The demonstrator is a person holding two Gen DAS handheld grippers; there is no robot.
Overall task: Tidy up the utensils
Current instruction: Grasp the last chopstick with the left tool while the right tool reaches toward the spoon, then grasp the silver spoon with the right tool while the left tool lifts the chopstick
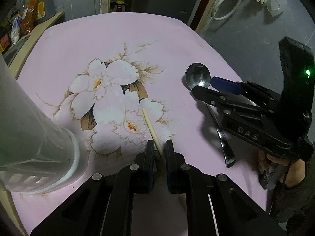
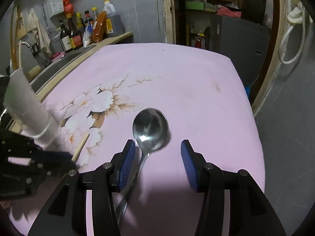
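Note:
A pale wooden chopstick (image 1: 151,126) lies on the pink flowered tabletop (image 1: 118,39). Its near end runs between the fingers of my left gripper (image 1: 159,147), which is shut on it. A steel spoon (image 1: 197,75) lies to the right, bowl pointing away. My right gripper (image 1: 204,87) hovers over the neck of the spoon, held by a hand (image 1: 285,169). In the right wrist view the right gripper (image 2: 157,143) stands open, and the spoon (image 2: 150,125) passes close to its left pad without being pinched. A tall white utensil holder (image 1: 29,127) stands at the left.
In the right wrist view a counter with a sink (image 2: 65,61) and several sauce bottles (image 2: 72,33) borders the table on the left. A grey cabinet (image 2: 240,39) stands behind it. The table's right edge (image 2: 254,129) drops to grey floor.

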